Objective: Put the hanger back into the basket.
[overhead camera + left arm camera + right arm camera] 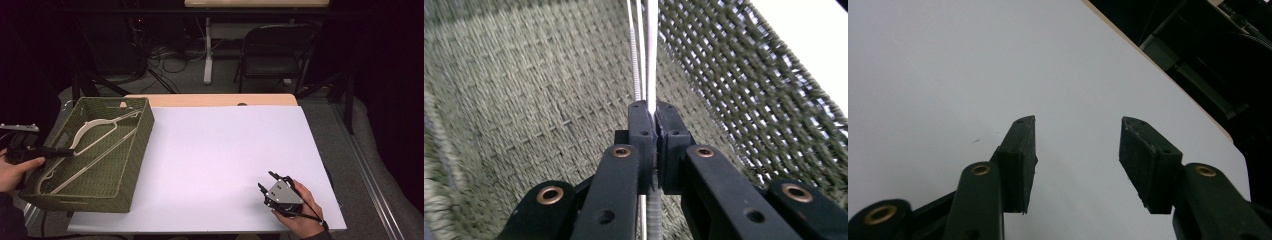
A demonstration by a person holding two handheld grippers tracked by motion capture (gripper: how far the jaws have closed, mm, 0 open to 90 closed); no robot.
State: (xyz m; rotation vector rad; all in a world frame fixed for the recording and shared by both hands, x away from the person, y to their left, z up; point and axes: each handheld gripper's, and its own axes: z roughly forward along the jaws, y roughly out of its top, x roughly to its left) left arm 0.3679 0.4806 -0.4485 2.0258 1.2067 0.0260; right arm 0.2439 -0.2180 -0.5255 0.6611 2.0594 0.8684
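Hangers [95, 140], pale and stacked, lie slantwise inside a green woven basket [135, 165] at the left edge of a white table [225, 150], their hooks toward the near left corner and their shoulders toward the far right. The left gripper [67, 151] reaches over the basket's left wall from the person's left hand [15, 170], its jaws pressed together on the hangers near their necks. In the left gripper view the black pads [644, 135] pinch a thin white bar and a ribbed metal rod of the hangers [646, 50], which run straight away from the jaws over the basket's woven floor [534, 115], with the openwork side wall rising at the right. On the near right of the table, well apart from the basket, the right hand [300, 210] rests with the right gripper [266, 181] low over the white surface, its grey three-cornered plate facing up and its tips pointing toward the far left. In the right gripper view its jaws stand spread with nothing between them, bare white tabletop [973, 65] beyond and the table's wooden edge running off at the right. A dark folding chair [275, 50] stands on the floor beyond the table's far edge
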